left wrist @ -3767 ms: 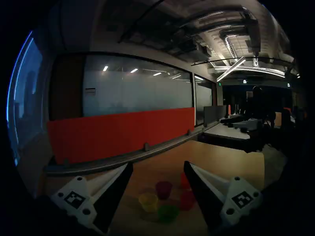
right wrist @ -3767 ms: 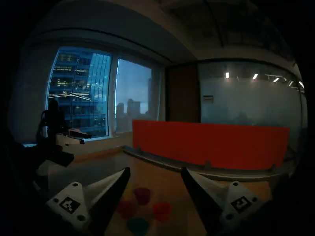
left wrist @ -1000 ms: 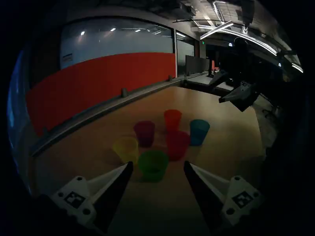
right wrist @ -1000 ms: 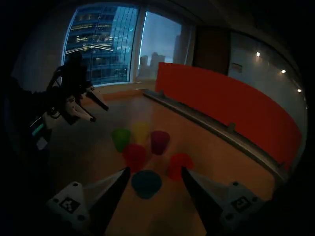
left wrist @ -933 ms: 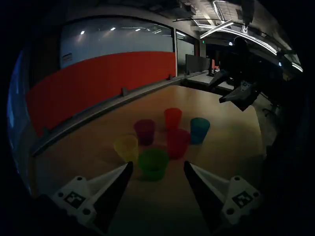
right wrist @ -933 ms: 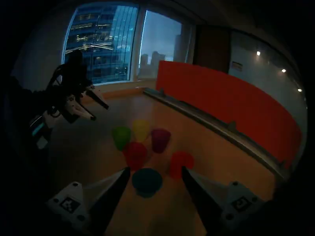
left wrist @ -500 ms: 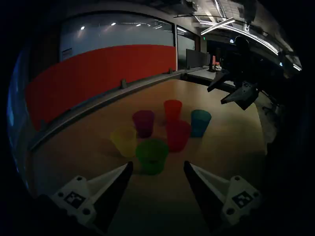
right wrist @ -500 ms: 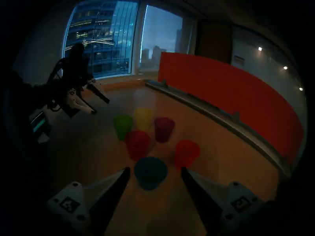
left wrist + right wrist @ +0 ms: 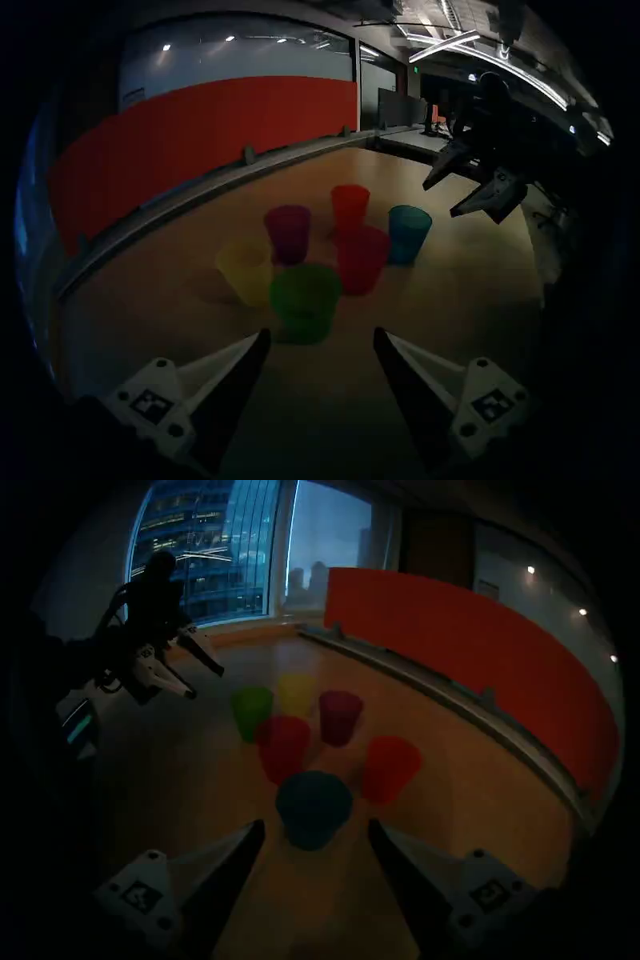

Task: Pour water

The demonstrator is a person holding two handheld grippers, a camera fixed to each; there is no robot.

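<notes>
Six coloured cups point(image 9: 362, 258) clustered in the middle of the table point(image 9: 448, 320). The left gripper point(image 9: 320, 332), fingers apart and empty, faced the green cup point(image 9: 305, 300); the right gripper point(image 9: 314, 824), likewise, the teal cup point(image 9: 314, 804). Probably best to straddle one cup squarely, clear of its neighbours.

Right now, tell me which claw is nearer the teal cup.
Right. The right claw sits just short of the teal cup; the left claw faces the green cup, across the cluster.
</notes>
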